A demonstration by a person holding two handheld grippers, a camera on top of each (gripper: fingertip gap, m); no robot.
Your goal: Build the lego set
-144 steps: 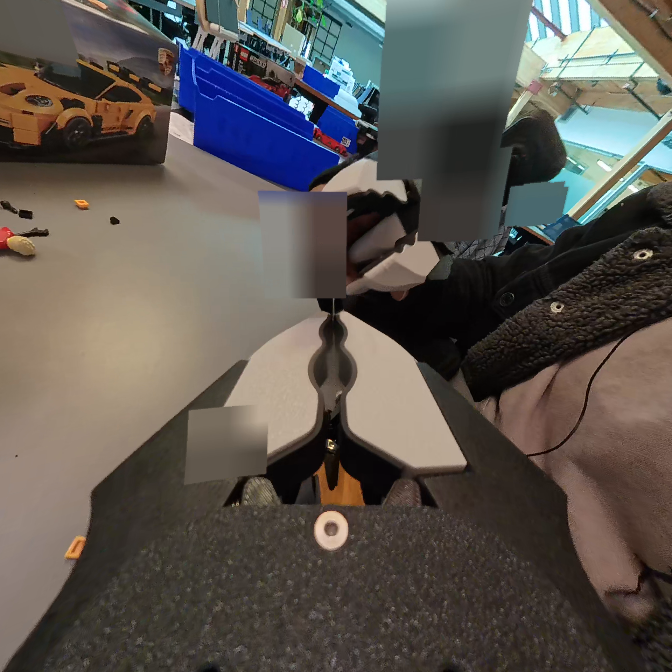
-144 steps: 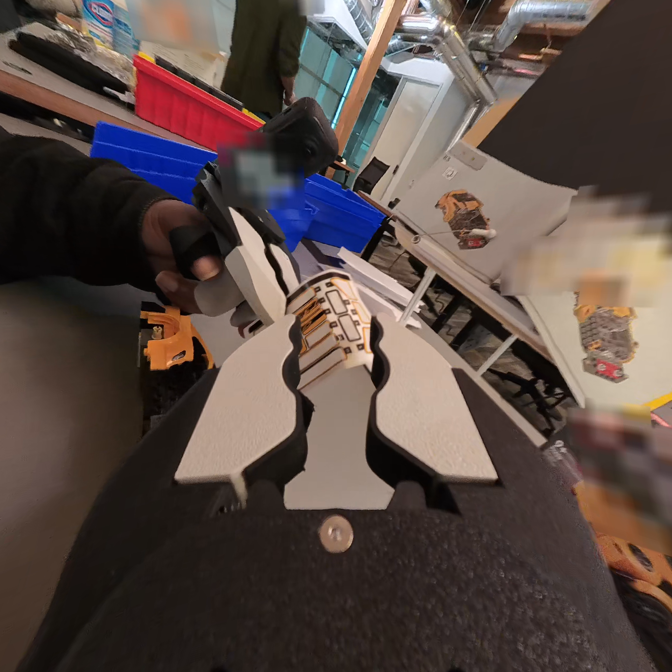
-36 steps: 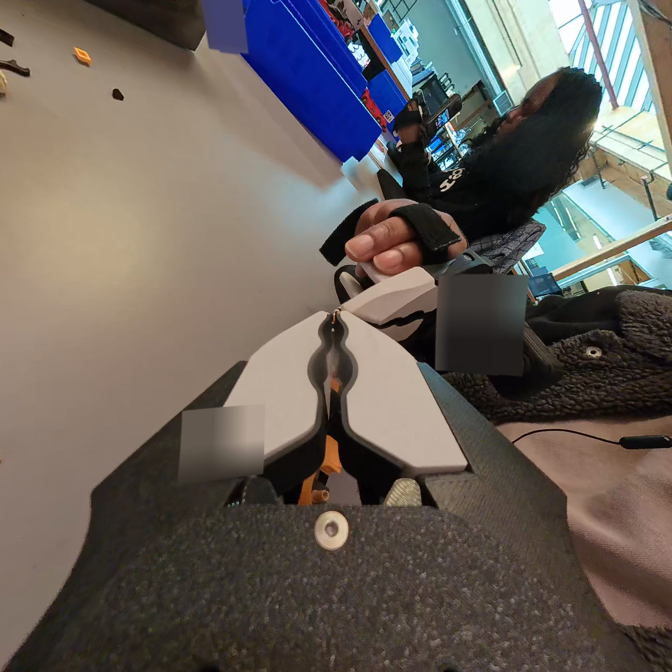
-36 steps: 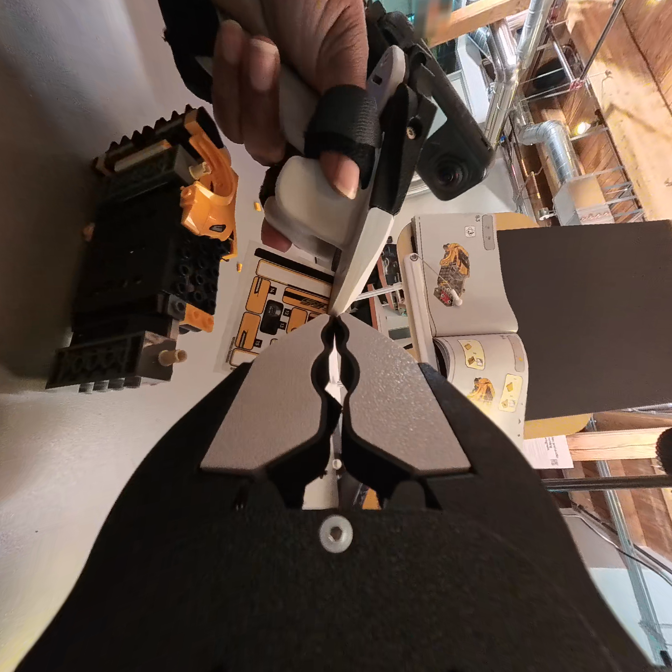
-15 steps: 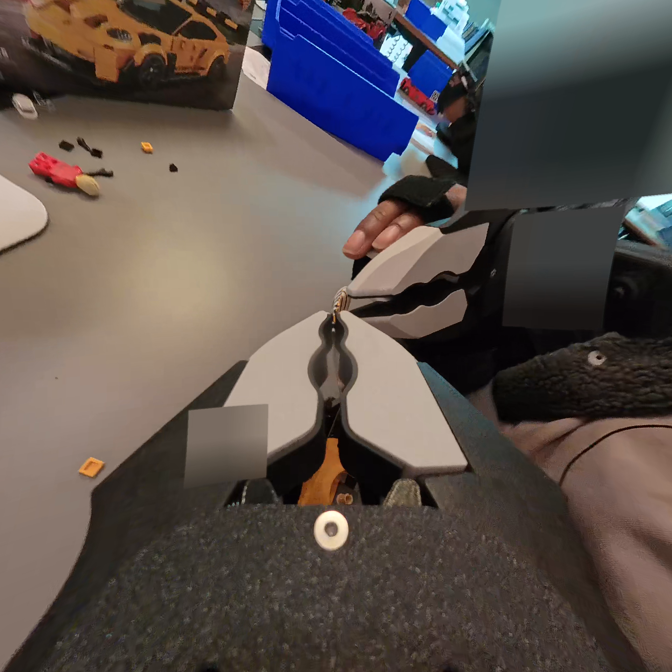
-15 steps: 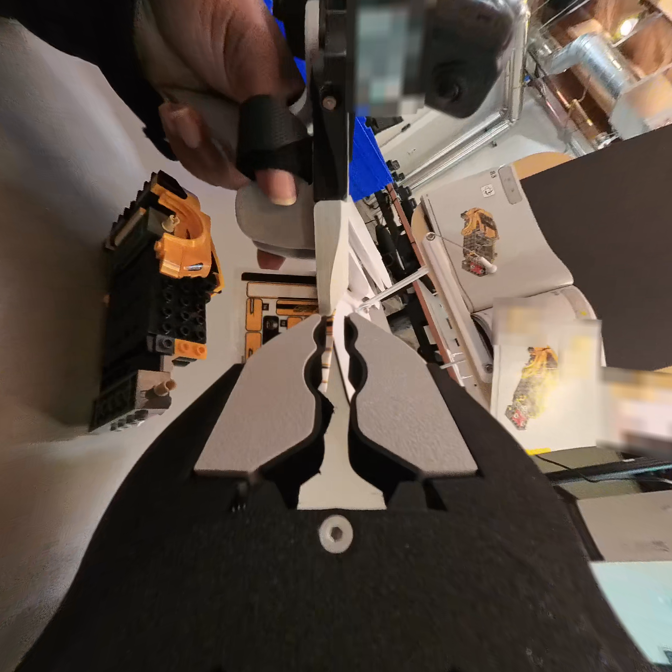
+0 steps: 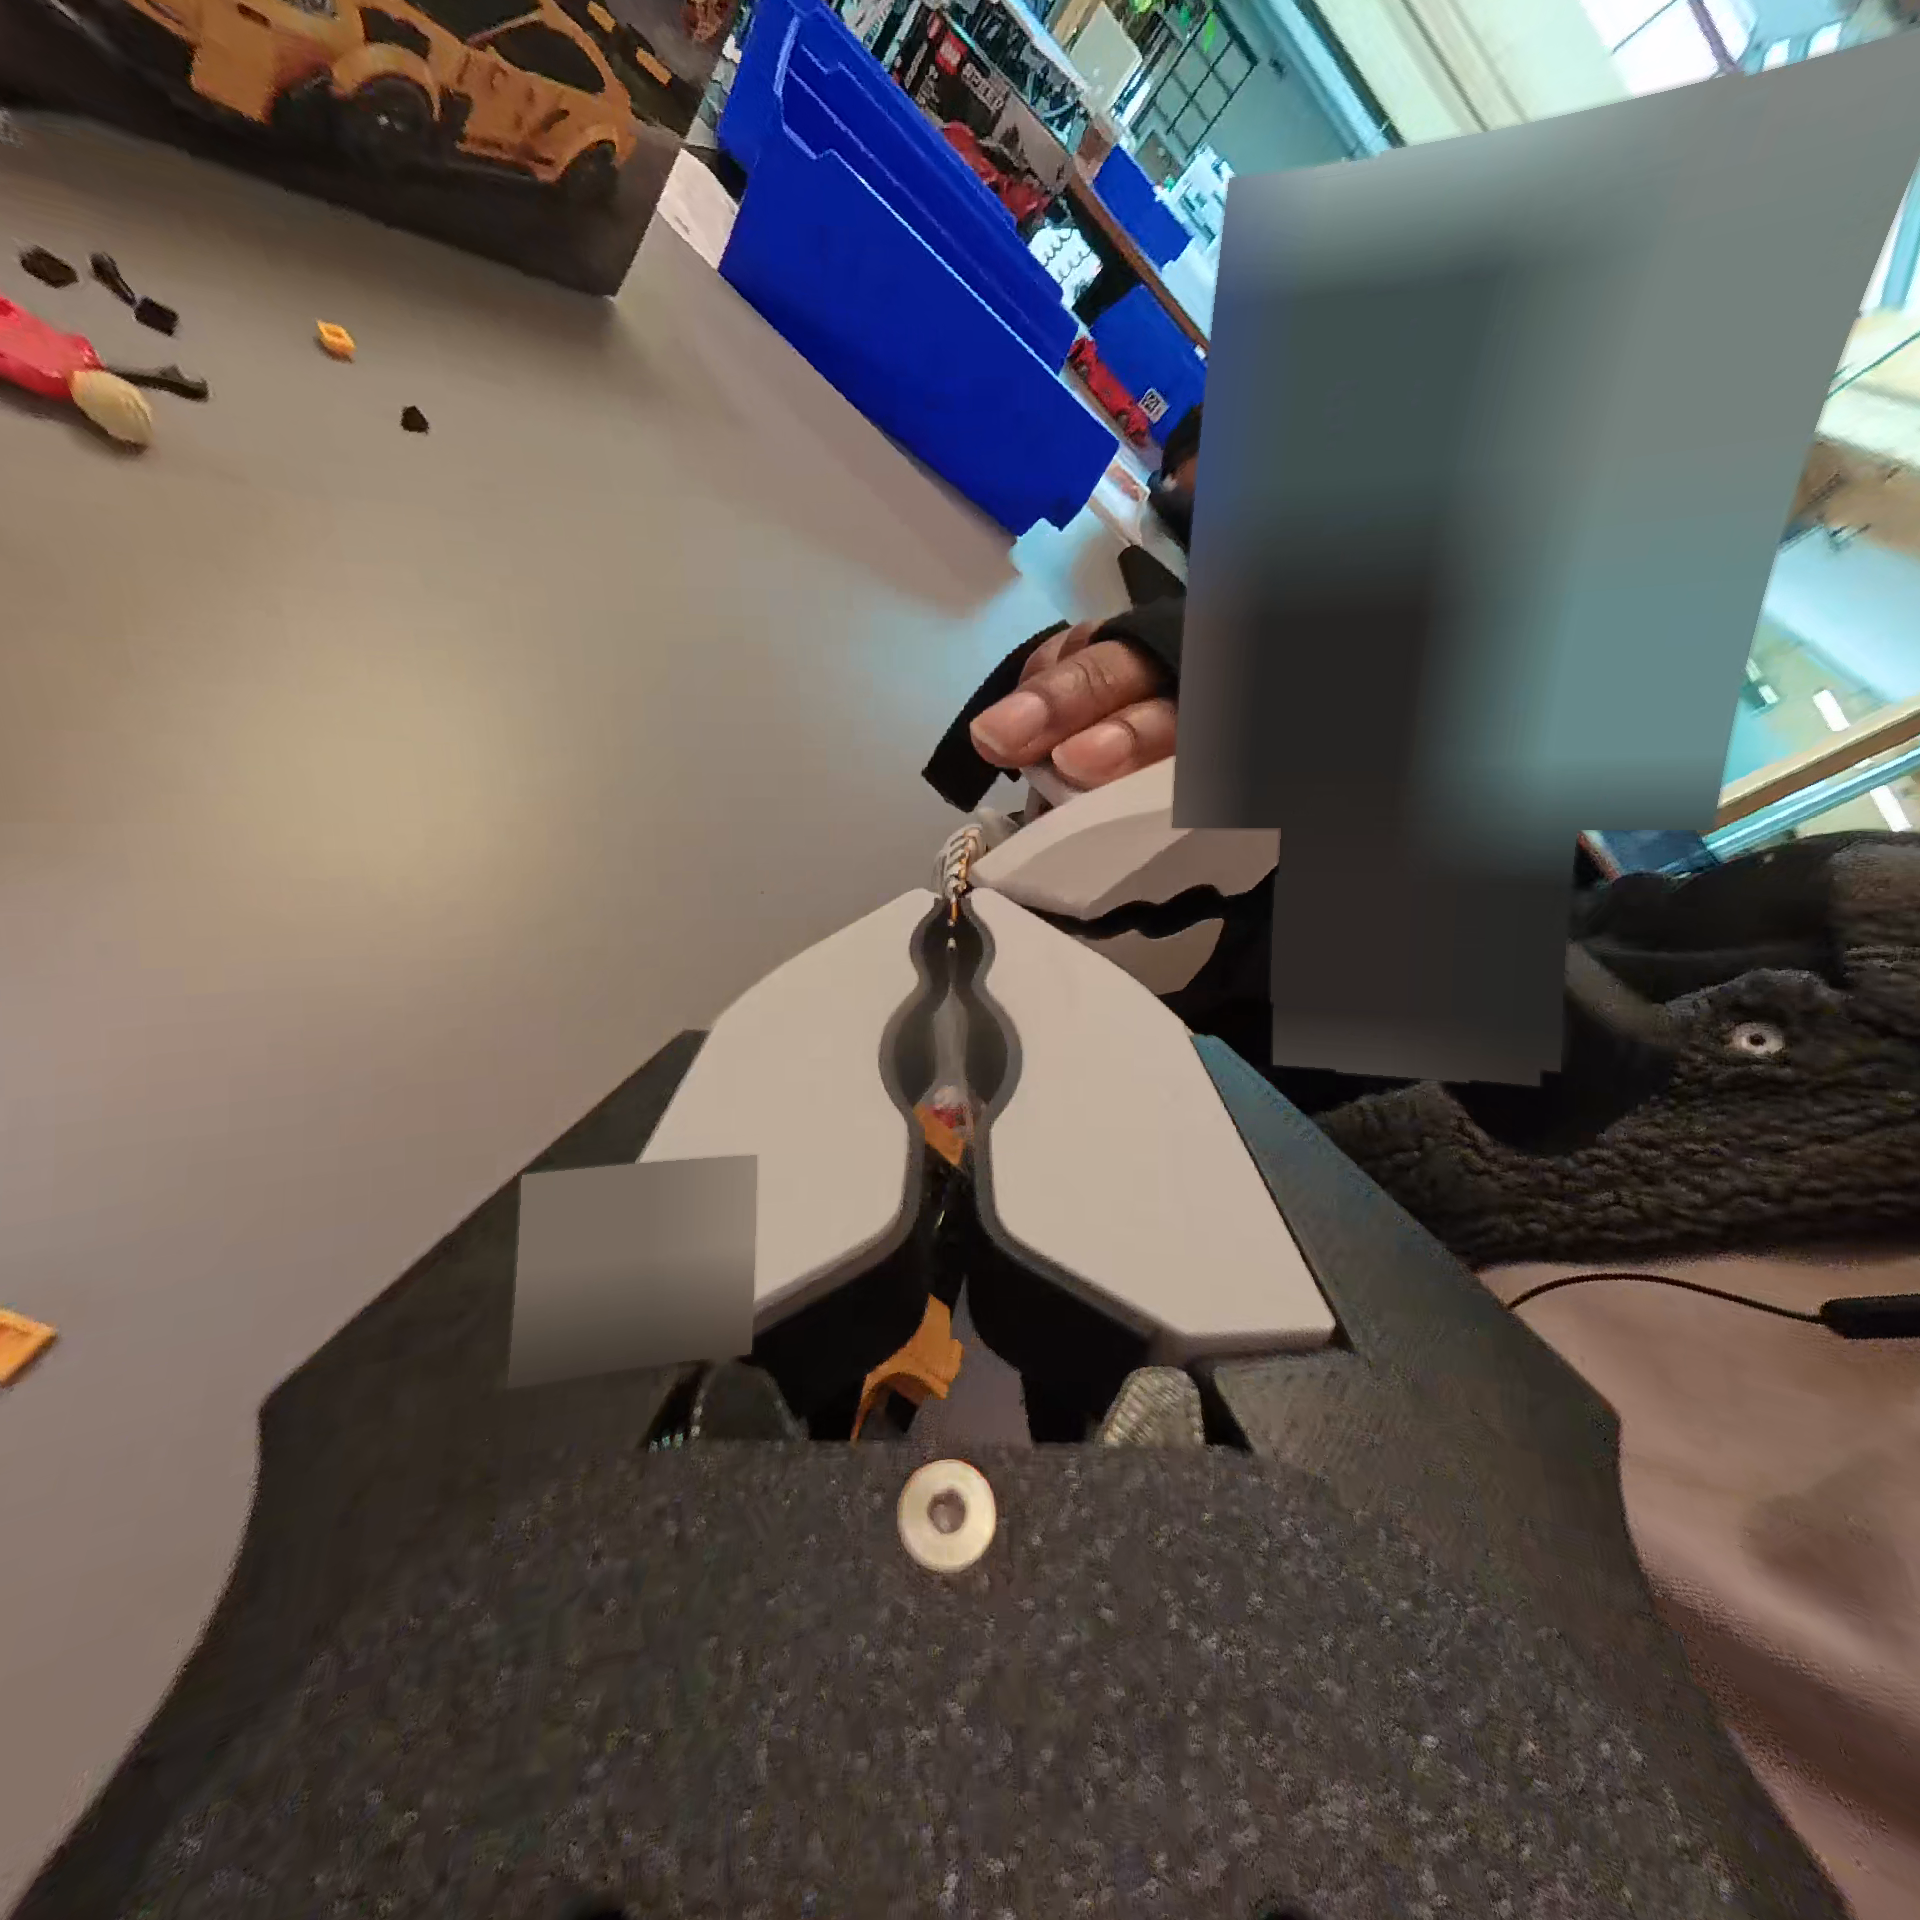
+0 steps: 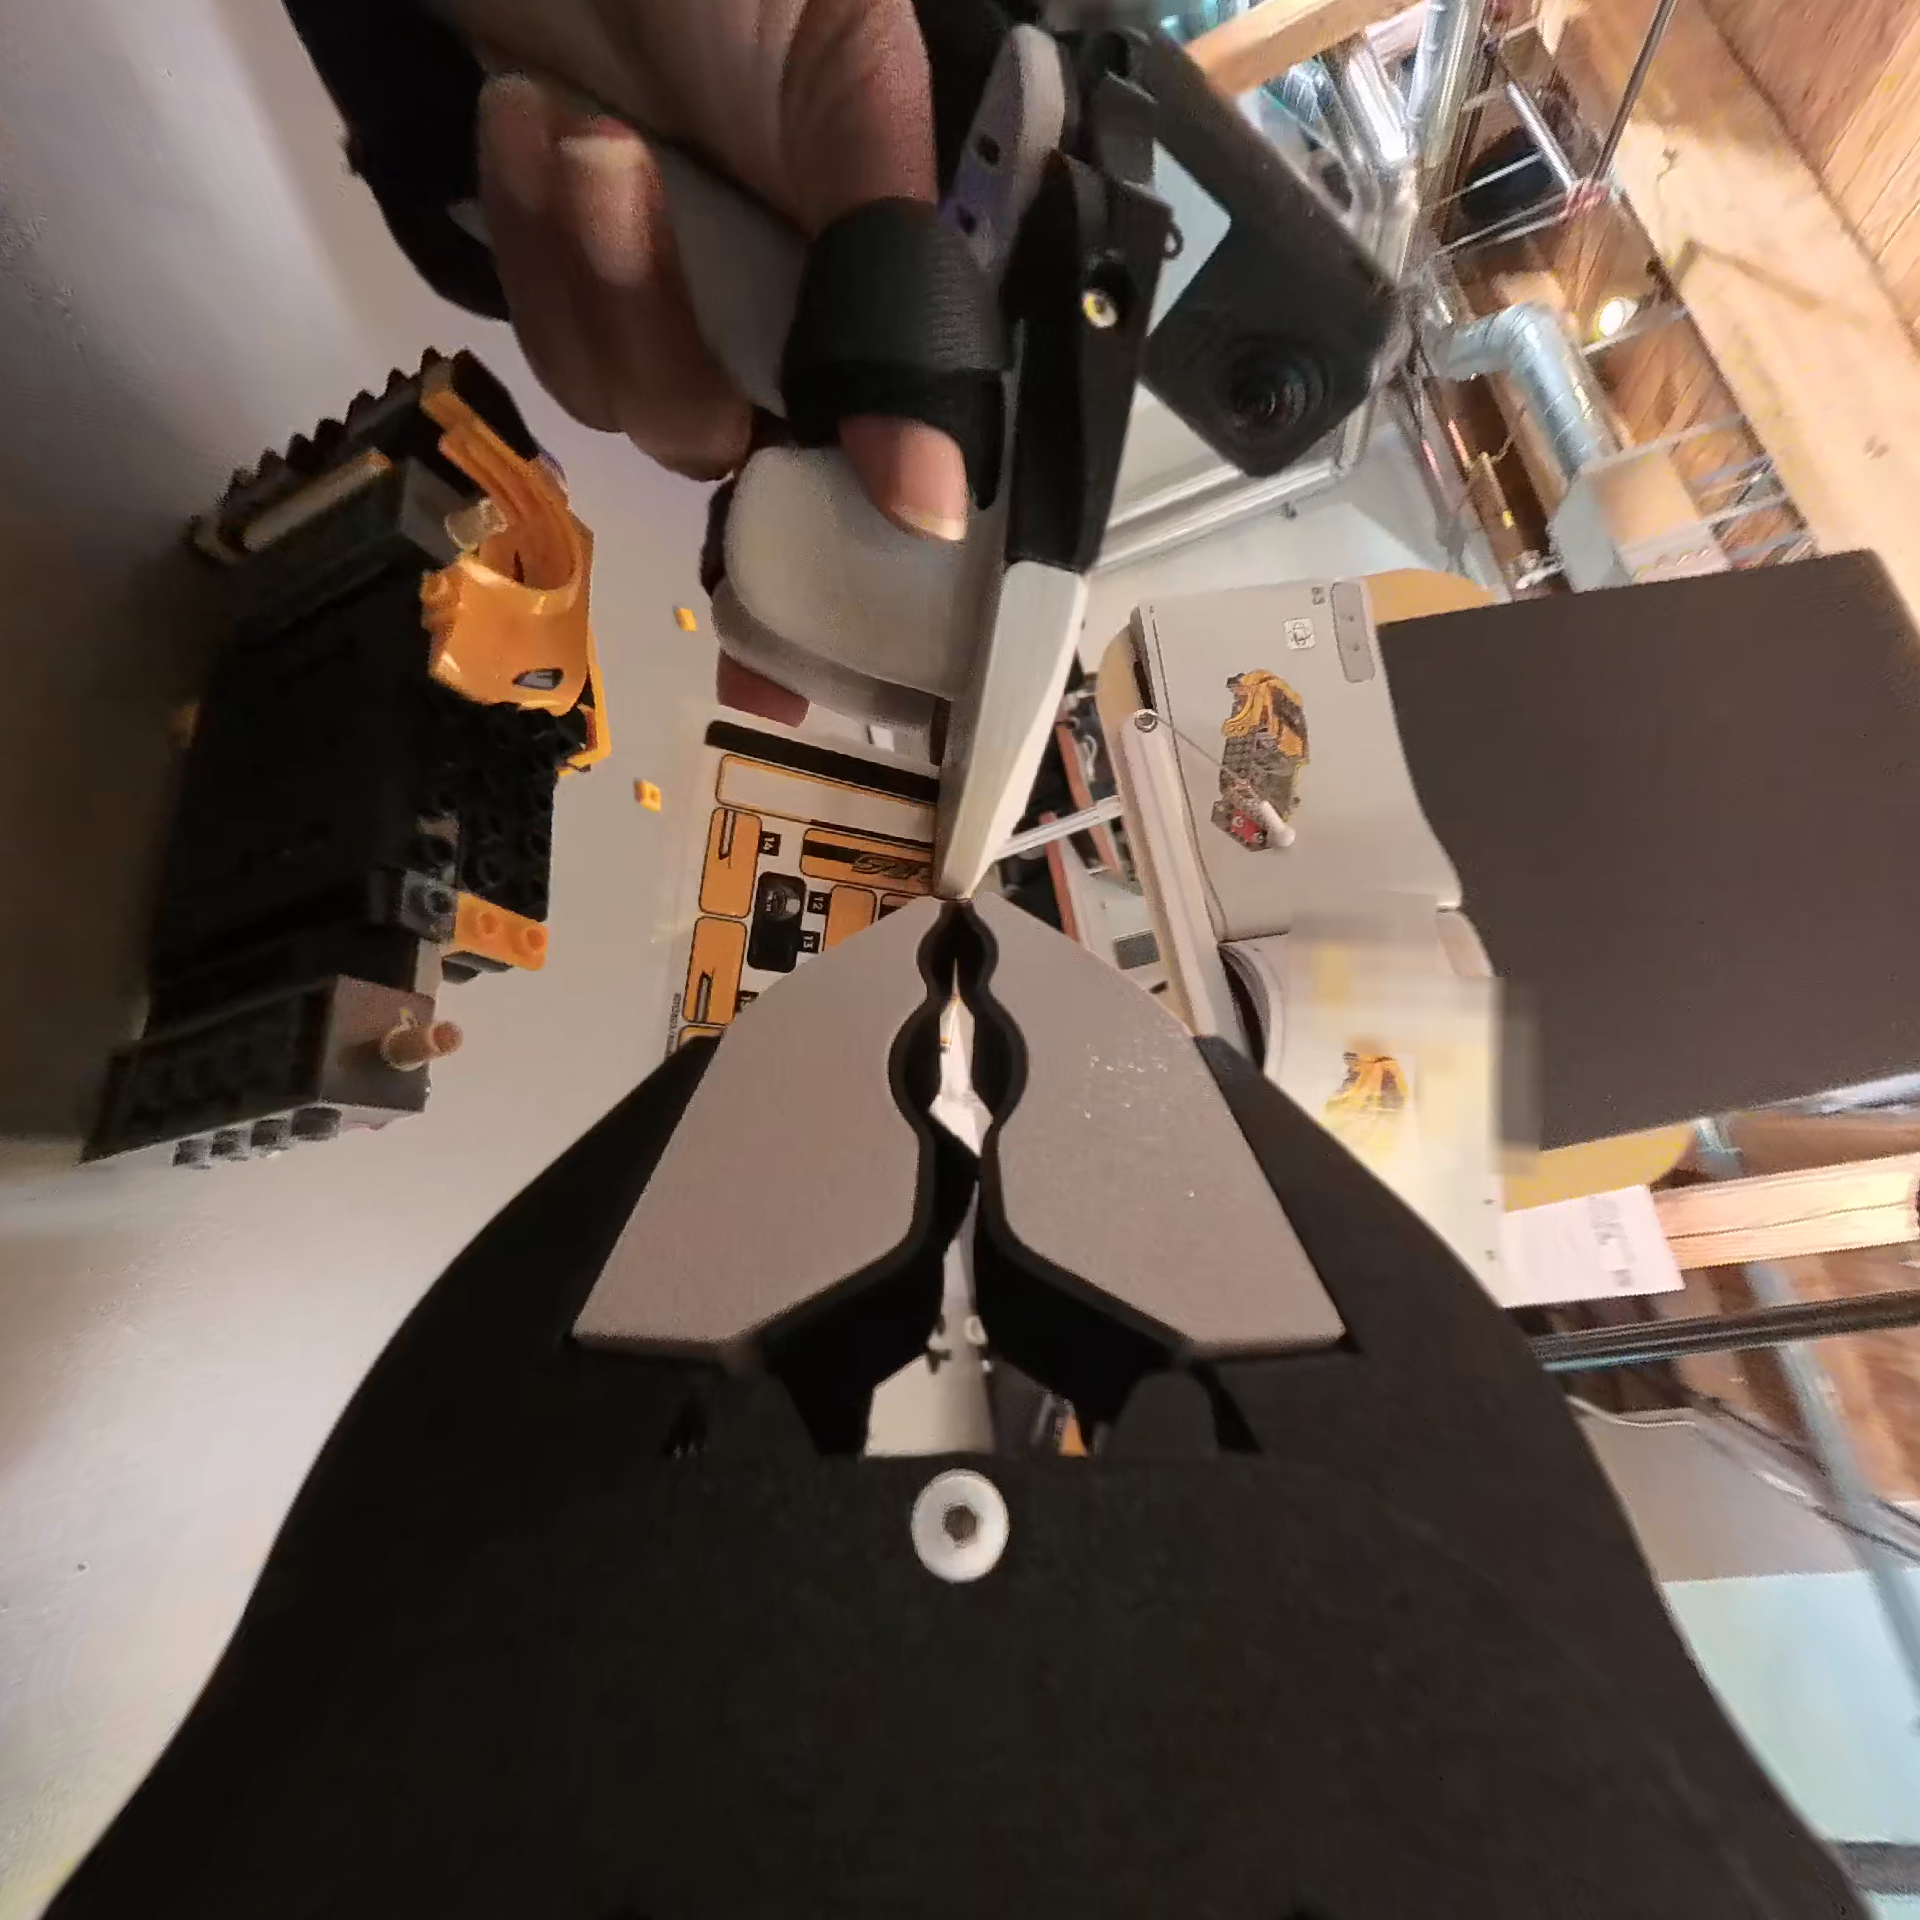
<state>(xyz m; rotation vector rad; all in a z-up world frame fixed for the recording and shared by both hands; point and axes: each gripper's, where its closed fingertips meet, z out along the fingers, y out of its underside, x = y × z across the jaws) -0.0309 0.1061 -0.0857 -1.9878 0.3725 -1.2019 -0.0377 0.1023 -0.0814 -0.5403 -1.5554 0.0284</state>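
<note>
Sticker sheet (image 8: 800,862): white with orange and black decals. In the right wrist view it shows face-on, just left of where the two grippers' tips meet. In the left wrist view only a small curled, striped edge of it shows at the tips.
Far left: a half-built black and orange brick car (image 8: 343,779) stands on the grey table (image 7: 416,727), near the sheet but apart from it, with tiny orange tiles (image 8: 646,792) loose between them.
Left gripper (image 7: 951,914): its fingers are closed tight, and a thin white-and-orange edge runs up between the tips – it pinches the sheet by that edge.
Right gripper (image 8: 956,906): its fingers are also closed, tips against the left gripper's tips at the sheet's edge. Whether they nip the paper itself I cannot tell.
Hands: each gripper is held by a hand with a black strap over a finger.
Right: an open instruction booklet (image 8: 1278,748) lies past the grippers – well clear of them.
Farther off: a box printed with a yellow car (image 7: 416,94), blue bins (image 7: 894,281), and a red piece (image 7: 31,358) among small black bits.
</note>
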